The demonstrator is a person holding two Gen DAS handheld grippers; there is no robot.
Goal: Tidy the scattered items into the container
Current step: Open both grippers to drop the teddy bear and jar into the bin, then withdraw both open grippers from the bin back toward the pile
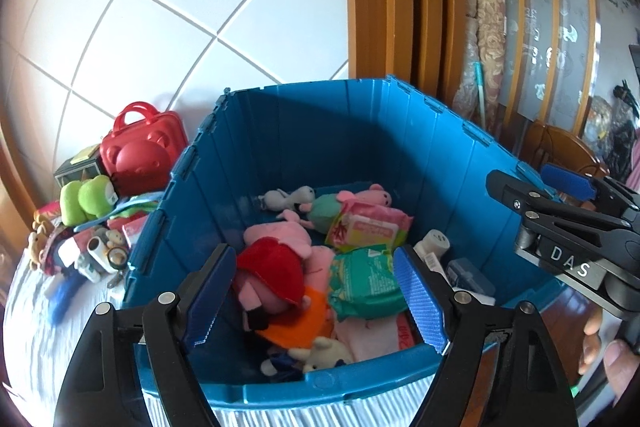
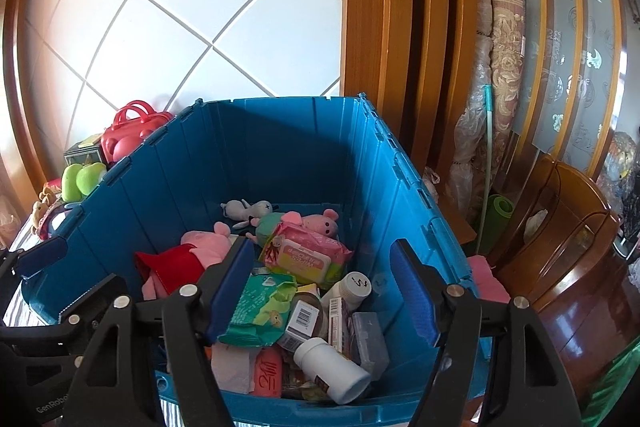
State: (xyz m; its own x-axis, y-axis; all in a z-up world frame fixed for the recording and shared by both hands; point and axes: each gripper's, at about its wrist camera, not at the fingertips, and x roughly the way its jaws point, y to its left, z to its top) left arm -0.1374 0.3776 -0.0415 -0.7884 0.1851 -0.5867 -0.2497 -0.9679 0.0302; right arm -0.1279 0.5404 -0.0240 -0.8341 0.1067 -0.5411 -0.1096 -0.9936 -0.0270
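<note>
Both my left gripper [image 1: 316, 295] and right gripper [image 2: 324, 291] hang released and empty over the part-filled blue crate [image 1: 280, 389], while the remaining scattered toys [image 1: 86, 227] lie beyond its left wall on the bed, nearer my left hand.

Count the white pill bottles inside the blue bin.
2: one white bottle lies at the blue bin's near edge, another sits just behind it. Clutter may hide more.
</note>
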